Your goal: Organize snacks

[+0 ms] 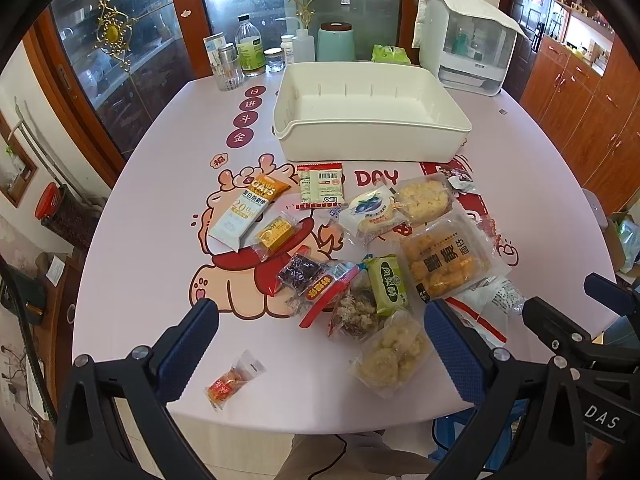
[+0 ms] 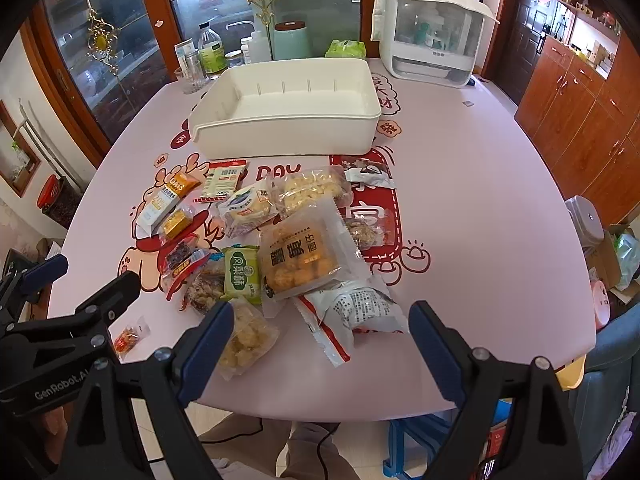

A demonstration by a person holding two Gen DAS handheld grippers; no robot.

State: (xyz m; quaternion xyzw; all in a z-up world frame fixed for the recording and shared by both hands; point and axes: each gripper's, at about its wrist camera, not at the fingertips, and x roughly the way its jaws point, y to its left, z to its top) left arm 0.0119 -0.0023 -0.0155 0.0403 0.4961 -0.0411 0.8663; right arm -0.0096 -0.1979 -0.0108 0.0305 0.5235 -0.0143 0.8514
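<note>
Plastic-wrapped snacks lie just beyond both empty, wide-spread hand-held grippers.

We find the left hand-held gripper above the near edge of the pink worktop, jaws wide apart and empty. Wrapped snacks lie scattered before an empty white bin. One small orange packet lies apart, nearest us.
</note>
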